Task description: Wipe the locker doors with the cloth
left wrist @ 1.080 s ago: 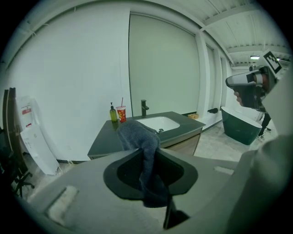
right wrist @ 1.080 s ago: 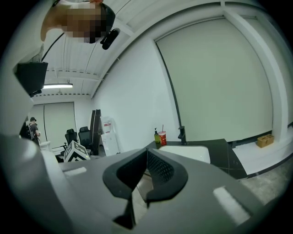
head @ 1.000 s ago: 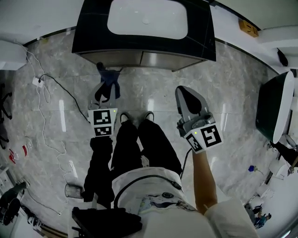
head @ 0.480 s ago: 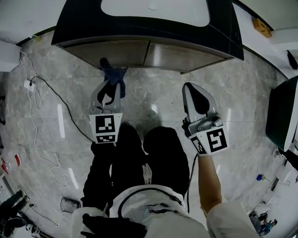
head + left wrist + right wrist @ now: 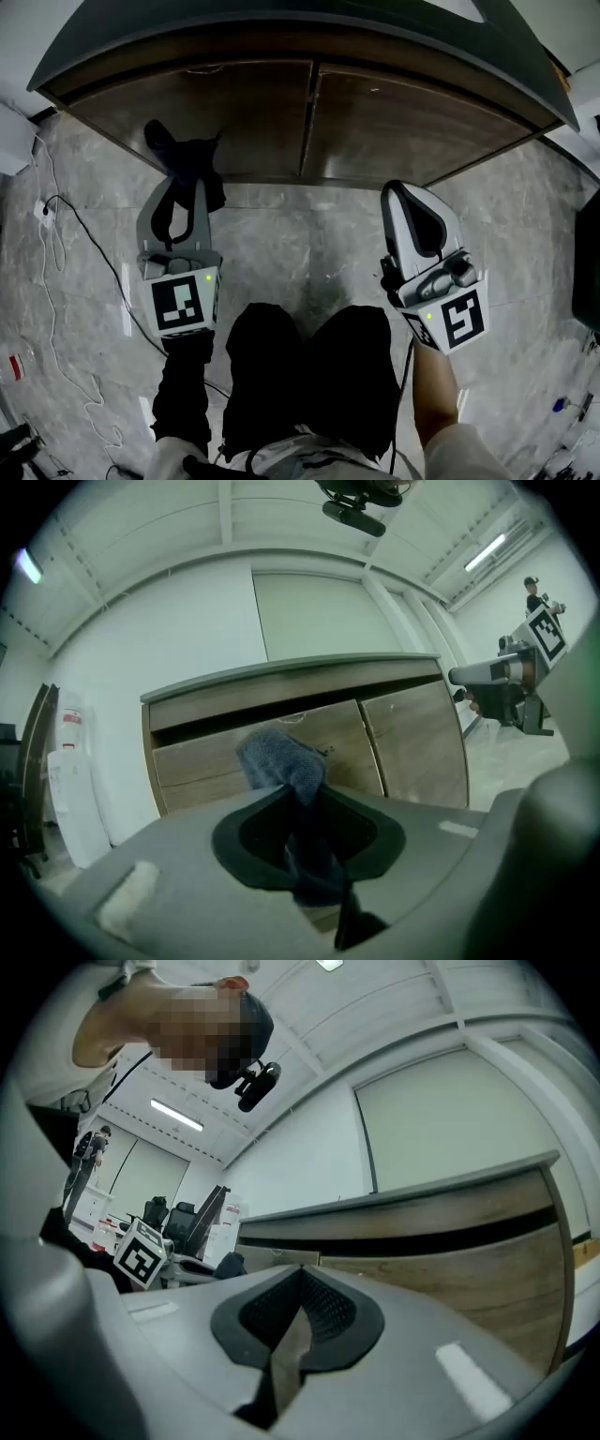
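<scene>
- closest in: black trouser legs (image 5: 309, 375), matte fabric, between the two tools.
- on each tool, a marker cube, white with a black square code pattern: one at left (image 5: 183, 302), one at right (image 5: 457, 319).
- left gripper (image 5: 180, 192), grey moulded plastic with black pads, clamped shut on the cloth (image 5: 186, 157); same pinch in its own view, left gripper (image 5: 298, 803) with cloth (image 5: 279, 757) bunched above the tips.
- cloth dark blue, fuzzy, crumpled, held before the lower edge of the left door; contact with the wood not readable.
- right gripper (image 5: 405, 195), pale grey shell, tips pressed together on nothing; ribbed black pads meeting in its own view (image 5: 300, 1274).
- below: glossy grey marbled floor (image 5: 309, 244), thin cables (image 5: 66, 281) trailing at left.
- farther: locker doors (image 5: 403, 122), two brown woodgrain panels, flat, vertical seam between.
- farthest: dark smooth countertop (image 5: 281, 23) overhanging the doors.
</scene>
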